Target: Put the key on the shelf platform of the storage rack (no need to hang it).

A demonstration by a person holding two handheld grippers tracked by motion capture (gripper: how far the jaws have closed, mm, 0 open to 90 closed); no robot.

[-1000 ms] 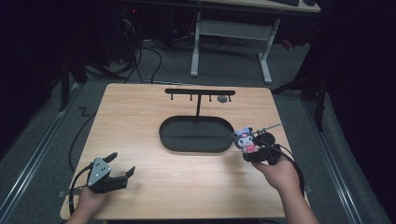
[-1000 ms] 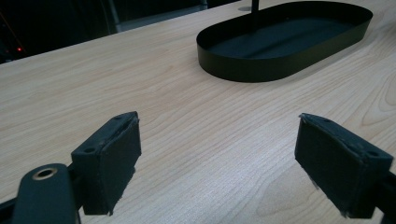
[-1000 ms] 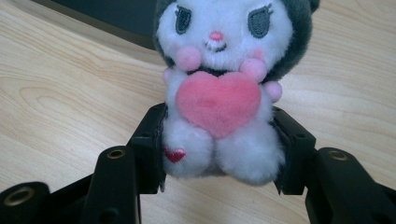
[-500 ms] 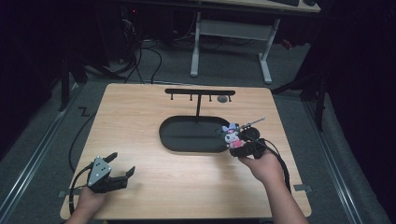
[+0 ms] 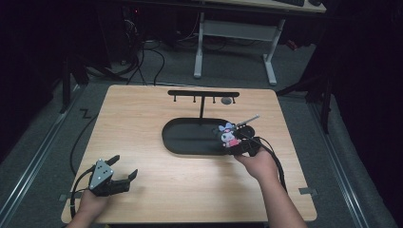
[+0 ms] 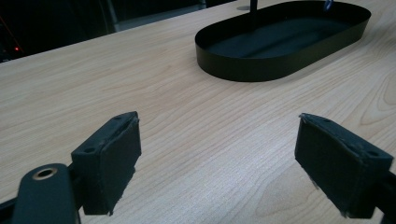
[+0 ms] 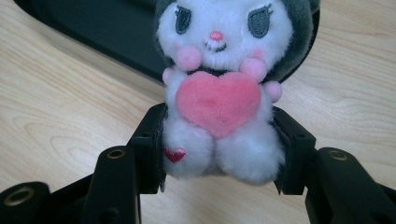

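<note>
left gripper (image 5: 124, 176) sits at about 7 o'clock on the wooden table (image 5: 142, 123), in the person's left hand (image 5: 90, 204), near the table's near-left corner. its jaws stand wide apart with nothing between them; in the left gripper view the two black pads (image 6: 112, 158) frame bare wood grain, and the pads do not touch anything. a grey three-cornered plate lies on top of this gripper, and its cable loops off the table edge at the left

centre of the table: a black oval tray (image 5: 173, 142), shallow-walled, dark inside. in the left gripper view the tray (image 6: 261, 70) lies at about 1 o'clock from the jaws, well apart from them. a thin black post rises from the tray's far side and carries a horizontal hook rail (image 5: 203, 93) at 12 o'clock, with small pegs hanging under it and a grey round item (image 5: 226, 100) at its right end; what that item is cannot be told

right of centre: right gripper (image 5: 236, 143), in the person's right hand (image 5: 259, 164), at about 4 o'clock from the table's middle. its jaws are clamped on a plush toy (image 5: 228, 134), white with a dark hood and a pink heart on its chest. in the right gripper view the pads press the plush toy (image 7: 219, 93) at both hips, toy upright and facing the camera. the toy is at the tray's right end, over its rim; whether it touches the tray cannot be told. a thin light rod (image 5: 247, 120) slants up at 1 o'clock just behind the toy
</note>
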